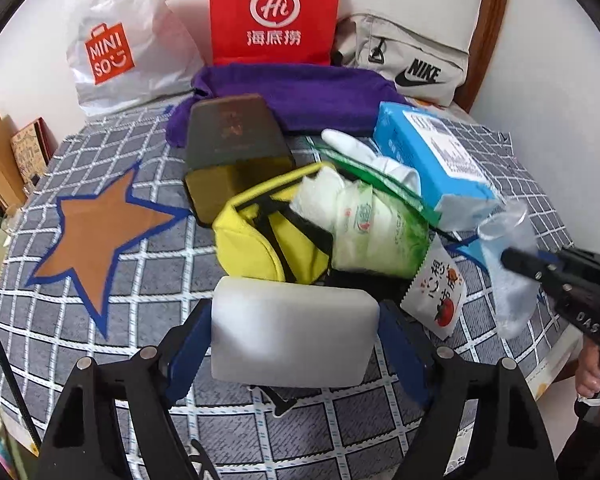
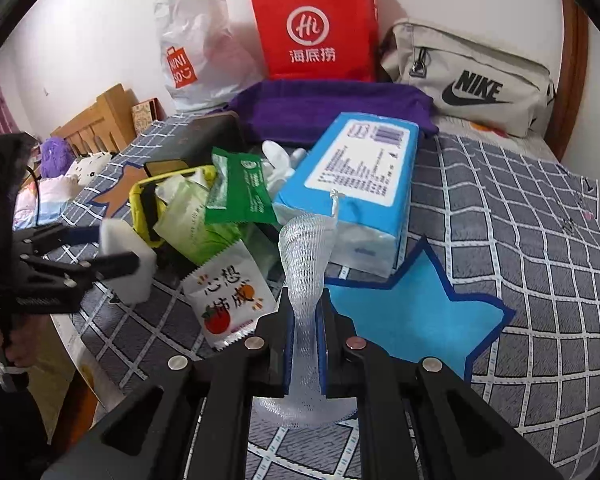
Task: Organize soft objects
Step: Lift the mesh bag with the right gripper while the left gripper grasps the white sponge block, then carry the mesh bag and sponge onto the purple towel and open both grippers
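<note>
sponge [image 1: 294, 332] sits between the blue pads of your left hand-held gripper [image 1: 296, 344], at the near edge of the pile on the bed [image 1: 100, 340]; whether the pads press it yet, you cannot tell. your right hand-held gripper [image 2: 305, 344] is clamped on a white foam net [image 2: 306, 280], held up above the blue star [image 2: 412, 316], likely so each soft thing goes to its own star. the orange star [image 1: 96, 236] lies bare.
</note>
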